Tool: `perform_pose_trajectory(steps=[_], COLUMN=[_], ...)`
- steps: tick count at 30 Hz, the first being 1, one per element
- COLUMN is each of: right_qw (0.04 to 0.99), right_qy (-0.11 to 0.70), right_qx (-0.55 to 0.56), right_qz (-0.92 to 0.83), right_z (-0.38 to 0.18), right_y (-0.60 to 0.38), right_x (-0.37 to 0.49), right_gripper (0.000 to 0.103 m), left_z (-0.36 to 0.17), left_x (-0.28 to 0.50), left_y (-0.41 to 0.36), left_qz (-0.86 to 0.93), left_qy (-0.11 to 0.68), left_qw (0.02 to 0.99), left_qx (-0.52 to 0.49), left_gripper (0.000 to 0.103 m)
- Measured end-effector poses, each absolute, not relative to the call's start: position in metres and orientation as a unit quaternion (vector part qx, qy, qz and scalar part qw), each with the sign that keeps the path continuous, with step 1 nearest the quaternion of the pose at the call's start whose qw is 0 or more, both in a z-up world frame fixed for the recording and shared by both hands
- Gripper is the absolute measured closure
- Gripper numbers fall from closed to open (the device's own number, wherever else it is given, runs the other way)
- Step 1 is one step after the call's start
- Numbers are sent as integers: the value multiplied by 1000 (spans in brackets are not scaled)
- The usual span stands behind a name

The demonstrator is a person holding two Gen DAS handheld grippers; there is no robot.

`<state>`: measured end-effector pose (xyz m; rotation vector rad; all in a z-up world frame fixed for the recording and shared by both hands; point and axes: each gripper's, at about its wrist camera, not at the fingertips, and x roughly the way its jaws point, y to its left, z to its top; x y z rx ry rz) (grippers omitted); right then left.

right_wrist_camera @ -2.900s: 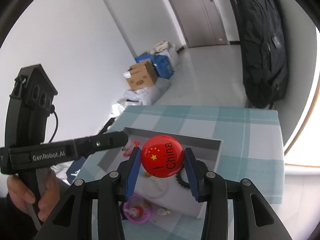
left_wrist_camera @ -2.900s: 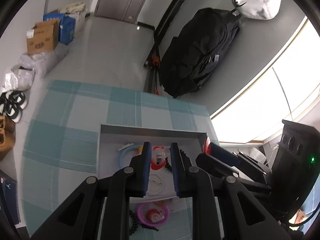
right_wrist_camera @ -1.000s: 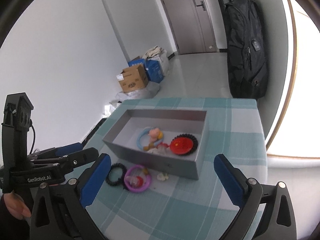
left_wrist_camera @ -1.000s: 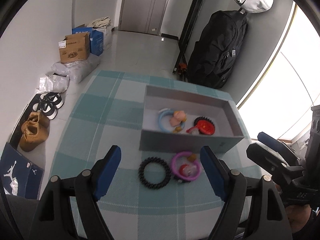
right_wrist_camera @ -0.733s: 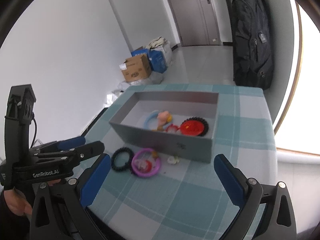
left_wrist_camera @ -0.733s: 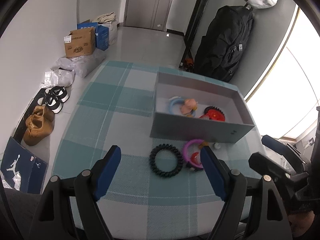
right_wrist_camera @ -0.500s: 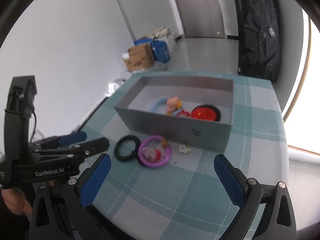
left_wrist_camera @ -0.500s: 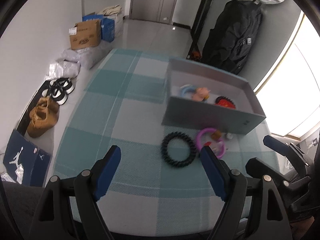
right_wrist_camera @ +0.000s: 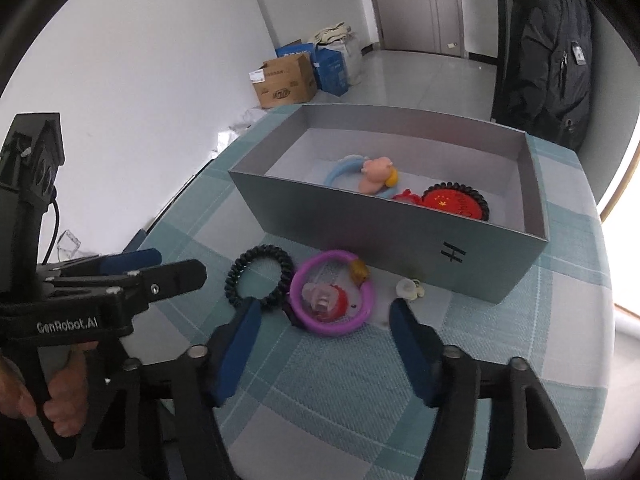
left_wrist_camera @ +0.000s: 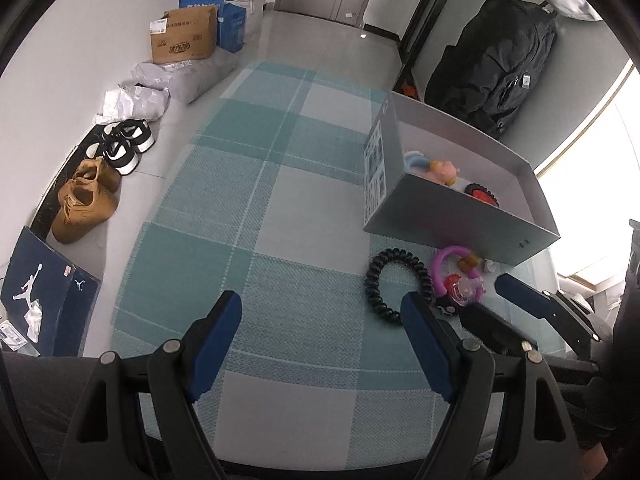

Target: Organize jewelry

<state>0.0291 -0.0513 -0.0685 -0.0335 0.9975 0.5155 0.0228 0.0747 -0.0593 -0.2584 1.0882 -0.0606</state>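
Note:
A grey box (right_wrist_camera: 400, 236) on the checked tablecloth holds a blue ring with a pink charm (right_wrist_camera: 372, 172) and a red China badge (right_wrist_camera: 454, 202). In front of the box lie a black coil hair tie (right_wrist_camera: 260, 276), a purple ring with a red charm (right_wrist_camera: 332, 292) and a small white piece (right_wrist_camera: 408, 289). My right gripper (right_wrist_camera: 320, 324) is open and empty just before the purple ring. My left gripper (left_wrist_camera: 320, 312) is open and empty, left of the hair tie (left_wrist_camera: 396, 284), purple ring (left_wrist_camera: 460, 276) and box (left_wrist_camera: 460, 224).
The teal checked cloth (left_wrist_camera: 260, 208) covers the table. On the floor to the left lie shoes (left_wrist_camera: 84, 200), cardboard boxes (left_wrist_camera: 184, 40) and bags. A black backpack (left_wrist_camera: 492, 60) stands behind the table. The right gripper's fingers (left_wrist_camera: 532, 300) show at the left view's right edge.
Both grippers have pulled back from the box and opened wide; the red badge that the right gripper held now lies in the box. The right gripper has narrowed and dropped toward the purple ring.

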Motion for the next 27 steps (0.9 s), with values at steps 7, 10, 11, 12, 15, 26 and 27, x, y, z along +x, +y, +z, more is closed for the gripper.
perform_pose_trajectory(steps=[7, 10, 11, 12, 15, 26, 27], right_qw=[850, 847, 846, 845, 843, 844, 844], right_qy=[464, 471, 473, 475, 480, 479, 477], right_qx=[-14, -13, -11, -9, -3, 15, 17], right_qz=[247, 246, 246, 244, 242, 243, 244], right_z=[-66, -70, -71, -71, -72, -68, -66], right_y=[-46, -45, -45, -45, -47, -52, -53], right_x=[34, 37, 38, 39, 41, 42, 41], right_gripper=[57, 65, 68, 70, 75, 85, 85], left_z=[-62, -61, -61, -61, -64, -66, -66], left_x=[25, 25, 25, 25, 26, 27, 27], left_y=[74, 73, 72, 72, 71, 67, 66], left_qz=[-35, -36, -36, -37, -36, -31, -31], left_qy=[528, 528, 528, 528, 533, 535, 535], left_qw=[839, 839, 840, 840, 837, 838, 839], left_qx=[-126, -122, -121, -121, -119, -100, -98], left_gripper=[25, 25, 25, 25, 25, 25, 25])
